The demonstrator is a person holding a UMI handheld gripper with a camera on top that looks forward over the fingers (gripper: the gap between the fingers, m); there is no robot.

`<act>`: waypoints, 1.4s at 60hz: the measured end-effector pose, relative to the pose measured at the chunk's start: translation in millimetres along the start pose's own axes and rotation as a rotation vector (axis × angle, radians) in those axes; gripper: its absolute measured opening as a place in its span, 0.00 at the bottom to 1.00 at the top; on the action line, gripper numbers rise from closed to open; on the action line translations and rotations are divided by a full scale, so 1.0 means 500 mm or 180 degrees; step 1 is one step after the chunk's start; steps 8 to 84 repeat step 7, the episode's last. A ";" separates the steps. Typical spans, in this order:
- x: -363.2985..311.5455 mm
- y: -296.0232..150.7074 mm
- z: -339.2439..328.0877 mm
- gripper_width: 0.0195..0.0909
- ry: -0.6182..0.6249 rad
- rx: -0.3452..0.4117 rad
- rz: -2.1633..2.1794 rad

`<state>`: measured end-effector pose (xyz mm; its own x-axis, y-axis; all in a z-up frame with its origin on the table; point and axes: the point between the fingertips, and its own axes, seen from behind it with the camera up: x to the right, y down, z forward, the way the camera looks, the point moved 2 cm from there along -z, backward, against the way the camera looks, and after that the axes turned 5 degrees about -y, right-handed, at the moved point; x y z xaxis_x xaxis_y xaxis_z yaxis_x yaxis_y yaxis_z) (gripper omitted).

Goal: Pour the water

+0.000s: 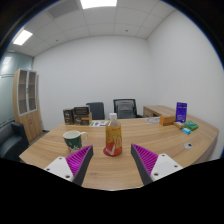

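My claw [113,160] is open, gripping nothing. At 12 o'clock, a bottle [113,136] holding orange liquid; at 10 o'clock, a green cup [72,140], contents unseen, on the table [150,138].

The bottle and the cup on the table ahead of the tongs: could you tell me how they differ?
The bottle is tall and narrow, while the cup is short and wide. The bottle looks orange with a pale top; the cup is green with a light pattern. The bottle stands just ahead of the gap between the open tongs, whereas the cup sits off to the left, beyond the left finger. Both stand upright on the wooden table.
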<state>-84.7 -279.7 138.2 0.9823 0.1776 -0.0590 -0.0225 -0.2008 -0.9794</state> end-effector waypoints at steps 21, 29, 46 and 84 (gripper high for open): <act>-0.006 0.002 -0.034 0.89 -0.0027 0.0020 0.0008; -0.006 0.002 -0.034 0.89 -0.0027 0.0020 0.0008; -0.006 0.002 -0.034 0.89 -0.0027 0.0020 0.0008; -0.006 0.002 -0.034 0.89 -0.0027 0.0020 0.0008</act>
